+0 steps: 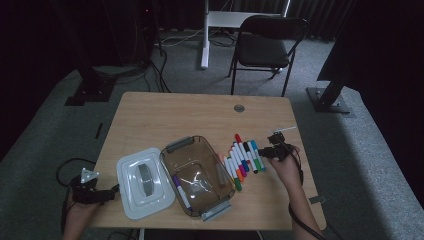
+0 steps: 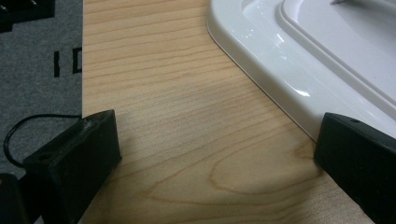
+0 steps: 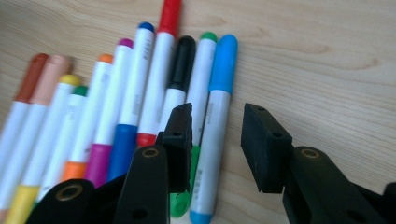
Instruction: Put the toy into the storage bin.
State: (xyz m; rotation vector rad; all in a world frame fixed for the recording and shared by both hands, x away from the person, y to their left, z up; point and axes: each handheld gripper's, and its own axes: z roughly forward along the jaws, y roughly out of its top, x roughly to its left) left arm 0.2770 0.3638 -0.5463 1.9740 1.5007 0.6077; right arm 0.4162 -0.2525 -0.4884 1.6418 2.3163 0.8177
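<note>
A row of several coloured markers [image 1: 243, 159] lies on the wooden table [image 1: 165, 115], right of a clear brown container [image 1: 165, 169] that holds a purple marker [image 1: 182, 192]. My right gripper [image 1: 261, 152] is low over the right end of the row. In the right gripper view it [image 3: 215, 140] stands open, its jaws on either side of the light blue marker [image 3: 218, 93] without pressing it. The green marker [image 3: 202, 74] and black marker [image 3: 180, 65] lie just left. My left gripper [image 1: 112, 191] rests open at the table's left edge, beside the white lid [image 1: 144, 182].
The white lid [image 2: 299, 60] lies flat by the right jaw of my left gripper [image 2: 217, 149]. The table's left edge drops to grey carpet [image 2: 42, 70]. A black chair [image 1: 265, 45] stands beyond the far side of the table.
</note>
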